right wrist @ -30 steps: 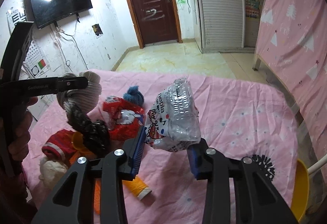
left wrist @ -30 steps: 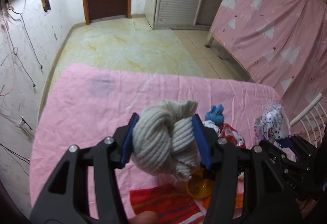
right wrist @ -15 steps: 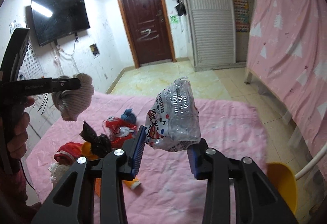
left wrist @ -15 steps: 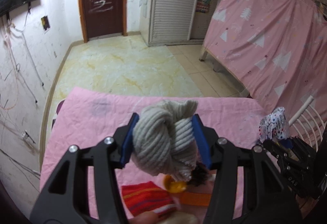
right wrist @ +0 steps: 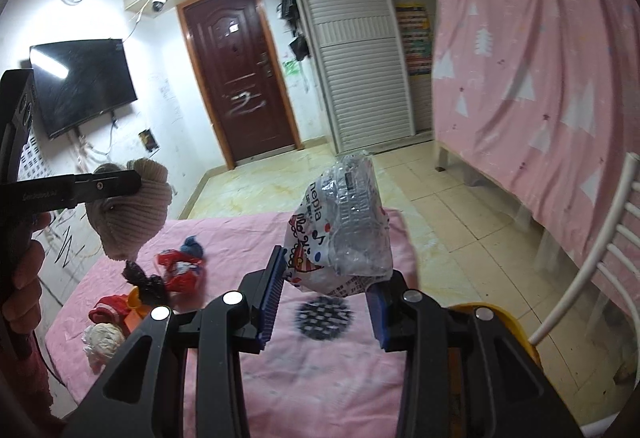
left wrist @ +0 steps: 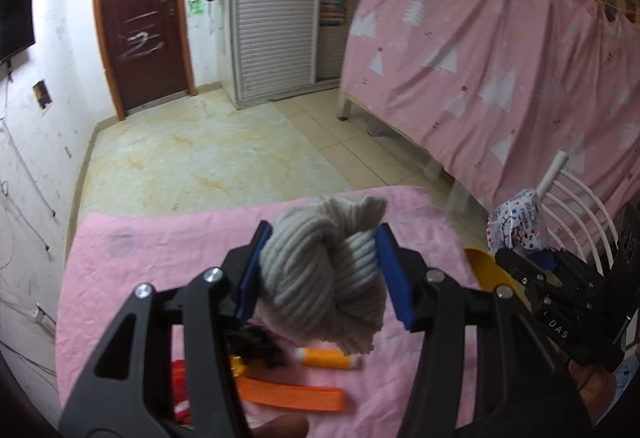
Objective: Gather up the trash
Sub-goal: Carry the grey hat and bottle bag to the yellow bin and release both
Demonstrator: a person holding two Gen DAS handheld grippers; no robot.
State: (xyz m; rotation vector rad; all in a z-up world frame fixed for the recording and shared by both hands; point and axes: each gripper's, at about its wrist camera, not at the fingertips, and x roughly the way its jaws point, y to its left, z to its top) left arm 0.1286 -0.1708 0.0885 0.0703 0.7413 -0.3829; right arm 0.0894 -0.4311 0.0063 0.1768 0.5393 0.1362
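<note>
My left gripper is shut on a beige knitted hat, held in the air above the pink-covered table; a dark pompom hangs under it. From the right wrist view the same hat shows at the left, clamped in the left gripper. My right gripper is shut on a crumpled clear plastic wrapper with red and blue print, also lifted off the table. In the left wrist view that wrapper appears at the far right in the right gripper.
On the table lie a red snack bag, a blue knit piece, a red cloth, a white crumpled ball, an orange strap and an orange tube. A yellow bin and white chair stand at the right.
Both grippers have risen and drifted toward the table's right edge with their loads. The hat's pompom has lifted off the pile. The yellow bin has come into view.
</note>
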